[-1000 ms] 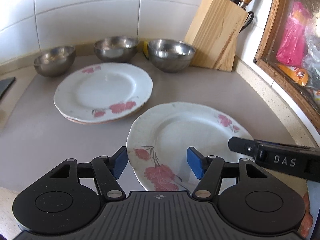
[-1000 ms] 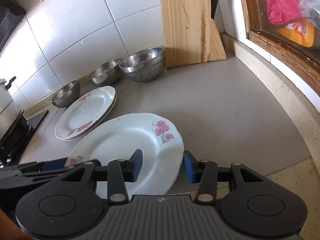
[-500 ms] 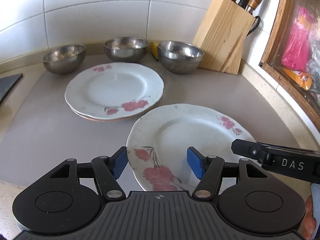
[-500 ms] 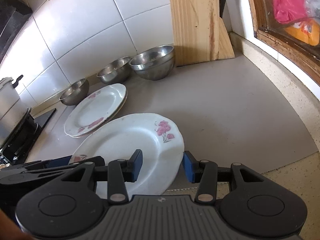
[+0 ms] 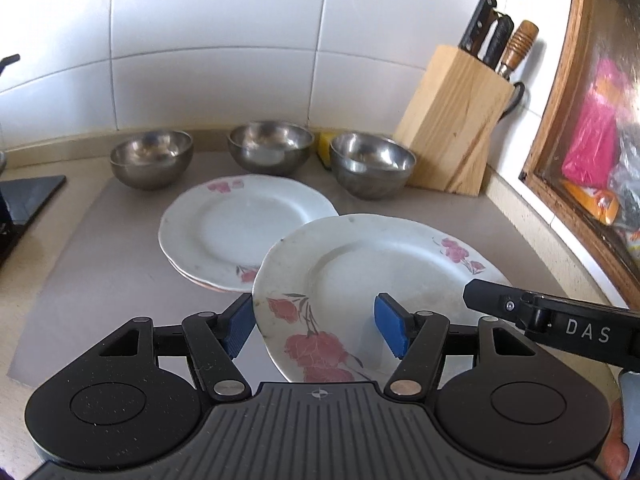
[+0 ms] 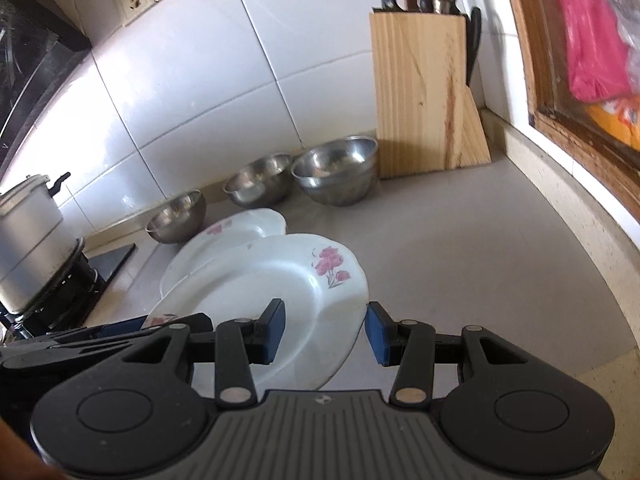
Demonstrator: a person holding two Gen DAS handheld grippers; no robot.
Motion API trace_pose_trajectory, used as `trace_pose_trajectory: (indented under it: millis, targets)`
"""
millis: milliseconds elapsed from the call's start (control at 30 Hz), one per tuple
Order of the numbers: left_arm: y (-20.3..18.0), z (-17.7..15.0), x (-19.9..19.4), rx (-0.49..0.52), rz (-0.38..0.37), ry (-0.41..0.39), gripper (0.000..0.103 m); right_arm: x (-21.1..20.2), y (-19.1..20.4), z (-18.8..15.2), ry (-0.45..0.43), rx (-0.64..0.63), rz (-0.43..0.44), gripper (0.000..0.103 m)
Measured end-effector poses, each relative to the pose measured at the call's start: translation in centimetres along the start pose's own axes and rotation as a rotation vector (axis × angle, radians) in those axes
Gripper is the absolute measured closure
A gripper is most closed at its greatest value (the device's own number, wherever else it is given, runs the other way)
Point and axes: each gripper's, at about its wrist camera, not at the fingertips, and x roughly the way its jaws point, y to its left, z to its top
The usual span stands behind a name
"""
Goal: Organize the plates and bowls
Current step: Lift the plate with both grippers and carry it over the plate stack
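The step in hand looks like stacking: the loose flowered plate [image 5: 380, 264] is being carried toward the pile of plates [image 5: 240, 232]. That pile is lying out in front of the knife block [image 5: 452, 128], on the side away from the window. The carried plate is sitting nearer the cameras than the knife block. Its far rim is overlapping the pile, so it appears to be off the counter and tilted.

The left gripper [image 5: 316, 320] is straddling the plate's near rim by the big pink flower. One blue pad is lying over the plate's face and the other just outside its edge. The right gripper [image 6: 324, 328] is doing the same at the opposite rim. Both sets of jaws are standing partly apart. Whether the pads are actually pressing on the plate or only cradling it between the two tools cannot be told.

Three steel bowls [image 5: 270, 146] are standing apart in a row along the wall from the knife block, not yet nested.

The next move probably calls for keeping both hands level with each other. The plate would then be centred over the pile and lowered flat, so that it does not clip the rim below or slide off. The bowls would likely come after.

The only readable writing is "DAS" [image 5: 588, 330], in white on the side of the right gripper. The packets behind the window glass are too blurred to read.
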Motion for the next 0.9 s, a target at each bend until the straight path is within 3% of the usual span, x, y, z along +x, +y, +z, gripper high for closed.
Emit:
trace_pose_trajectory:
  millis: [333,567,900]
  targets:
    - [2.6,1.9,-0.2,-0.023,0.064,-0.044,0.038,2.2,2.8,2.6,-0.033,-0.046,0.050,0.078]
    - [5.4,3.0,1.5,-0.035,0.096,-0.030,0.038,5.5,4.9,3.6,-0.018,-0.045,0.071,0.078]
    - [9.2,4.1,6.0,-0.057,0.085,0.027,0.037,11.4,7.1,4.6,0.021,-0.051,0.029,0.078]
